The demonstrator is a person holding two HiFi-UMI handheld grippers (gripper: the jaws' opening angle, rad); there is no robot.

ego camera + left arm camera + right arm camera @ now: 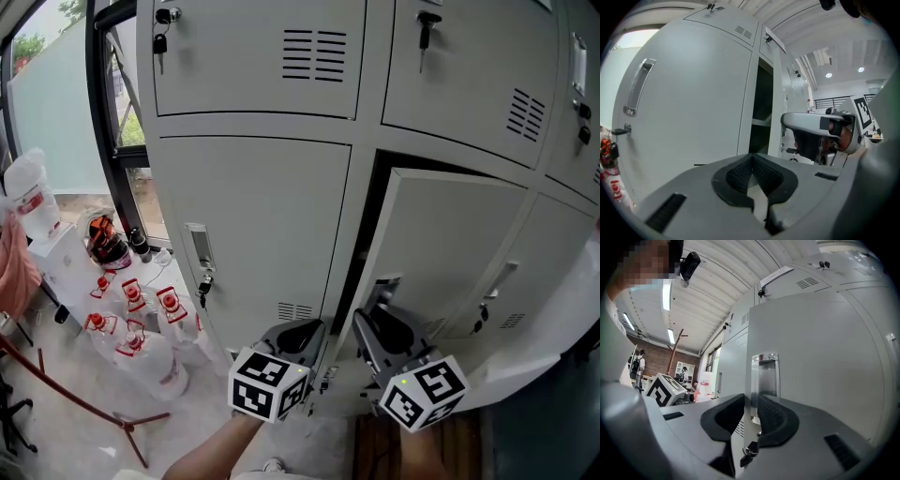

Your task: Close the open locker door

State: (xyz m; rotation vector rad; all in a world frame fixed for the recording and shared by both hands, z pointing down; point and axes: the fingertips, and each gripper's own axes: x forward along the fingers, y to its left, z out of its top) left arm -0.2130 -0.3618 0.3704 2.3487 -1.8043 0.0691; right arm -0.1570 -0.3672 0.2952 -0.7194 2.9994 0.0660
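Locker door (450, 244) ajar, lower row. Hinge at 3 o'clock, upright free edge at 12 o'clock of right gripper (375, 298), whose jaws pinch that edge below recessed handle (764, 376). Left gripper (298, 330) at 9 o'clock, jaws pressed together, empty. Closing likely needs push toward 12.

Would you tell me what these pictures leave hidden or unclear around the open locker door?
Locker interior: head view shows only a dark slit; the open door covers the rest.
Right gripper: right gripper view shows the door's edge between its jaws, not whether they clamp it.
Bottle labels: head view, too small to read.
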